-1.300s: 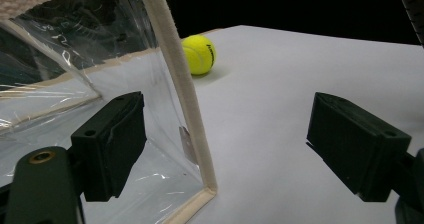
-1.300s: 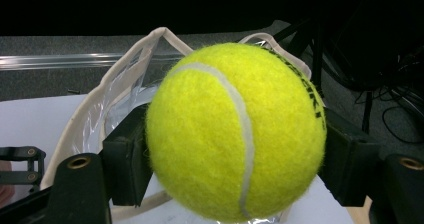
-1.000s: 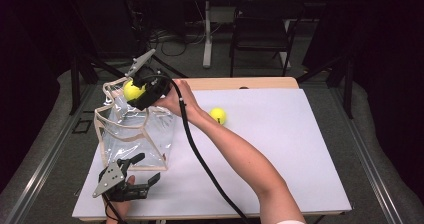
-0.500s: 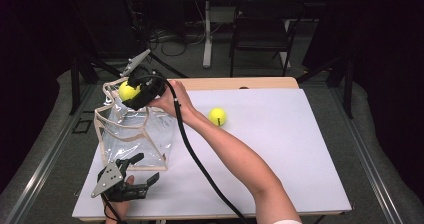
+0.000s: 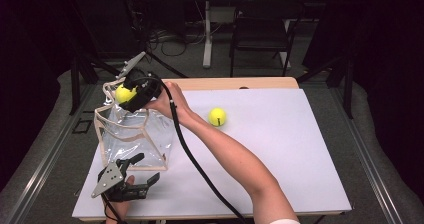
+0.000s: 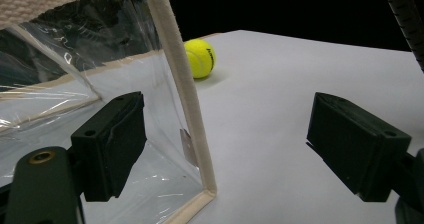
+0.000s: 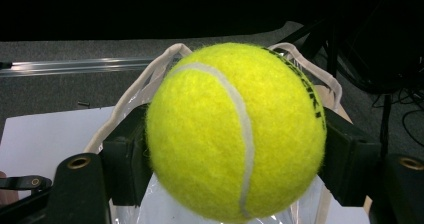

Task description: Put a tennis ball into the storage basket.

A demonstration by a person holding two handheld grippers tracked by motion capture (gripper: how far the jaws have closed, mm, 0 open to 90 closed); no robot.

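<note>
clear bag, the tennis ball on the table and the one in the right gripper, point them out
clear bag (image 5: pixel 135 141), high view, front clear wall.
tennis ball on the table (image 5: pixel 217 116), high view, its middle.
tennis ball in the right gripper (image 7: pixel 235 131), right gripper view, its middle.

A tennis ball held over a clear bag on a white desk

The right claw (image 5: pixel 125 93) grips a yellow tennis ball (image 5: pixel 123 93) above the open top of the clear bag (image 5: pixel 134 134) at the desk's (image 5: pixel 280 149) left side. A second tennis ball (image 5: pixel 217 117) lies on the desk right of the forearm. The left claw (image 5: pixel 142 171) sits near the bag's front corner, jaws apart.
</note>
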